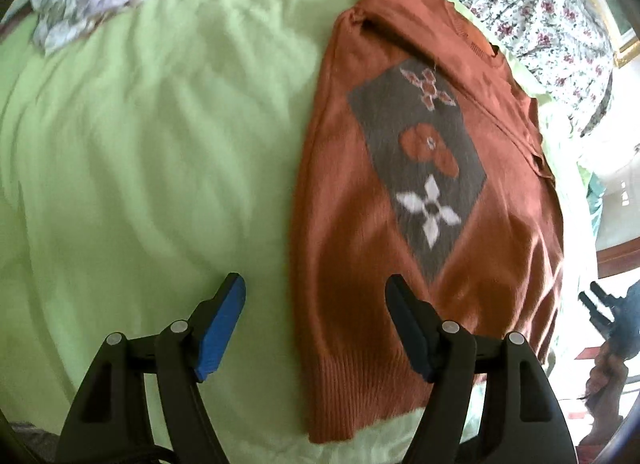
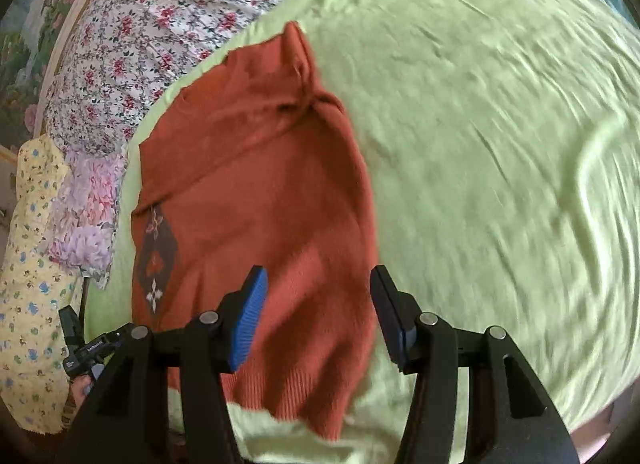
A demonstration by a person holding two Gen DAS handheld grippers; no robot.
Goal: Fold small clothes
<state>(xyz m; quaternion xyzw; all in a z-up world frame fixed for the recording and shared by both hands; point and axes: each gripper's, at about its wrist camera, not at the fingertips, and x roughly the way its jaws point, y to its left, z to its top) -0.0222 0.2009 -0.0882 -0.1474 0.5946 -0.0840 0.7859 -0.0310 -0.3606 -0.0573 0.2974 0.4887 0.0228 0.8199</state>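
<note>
1. The rust-orange knit sweater (image 1: 400,304) lies flat on the bed's green sheet (image 1: 140,163), collar toward the pillows and ribbed hem toward the person. It looks already narrowed, with a sleeve laid across the chest below the collar, though the blur leaves that uncertain.
2. As a judgement: it is a soft, light knit, limp, with no stiffness of its own. It will sag and drag on the sheet, and a thin pinch could stretch the knit.
3. The best holds look like the two hem corners on the thicker rib, one per tool, to carry the hem up toward the collar.
4. The left tool (image 1: 316,320) hovers with its fingers spread and nothing between them, straddling the sweater's near left edge.
5. The right tool (image 2: 318,312) is likewise spread and empty, above the sweater's lower right part.
6. The floral pillows (image 2: 160,23) and a yellow printed cloth (image 2: 32,264) sit beside the sweater, close to the collar end. The wrinkled sheet may bunch up with the fabric.
</note>
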